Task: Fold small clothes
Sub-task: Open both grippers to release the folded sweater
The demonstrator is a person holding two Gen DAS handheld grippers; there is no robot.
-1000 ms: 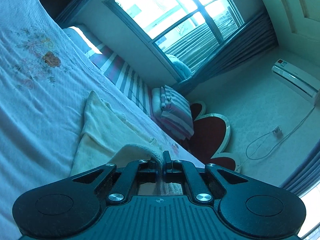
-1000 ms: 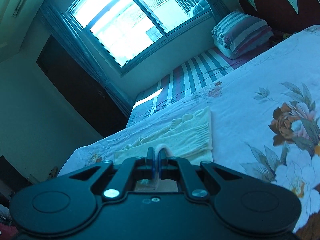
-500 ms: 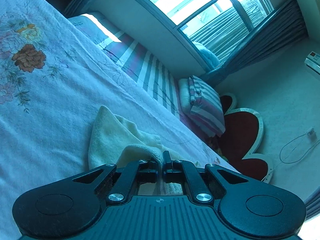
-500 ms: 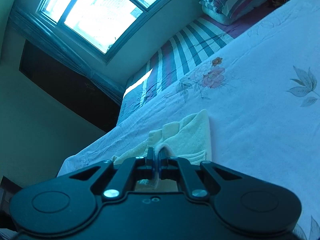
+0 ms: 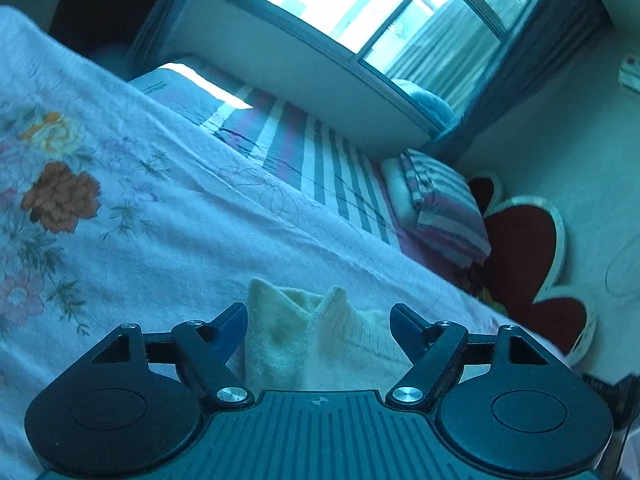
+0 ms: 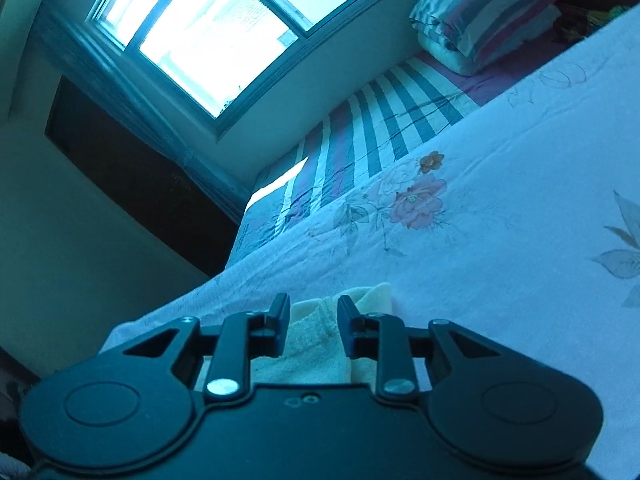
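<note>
The left gripper (image 5: pixel 319 318) is hovering with fingers spread wide over the cream knitted garment (image 5: pixel 316 344), which is lying folded on the floral bedspread (image 5: pixel 160 216). The right gripper (image 6: pixel 313 312) is likewise holding its fingers parted, gripping nothing.
</note>
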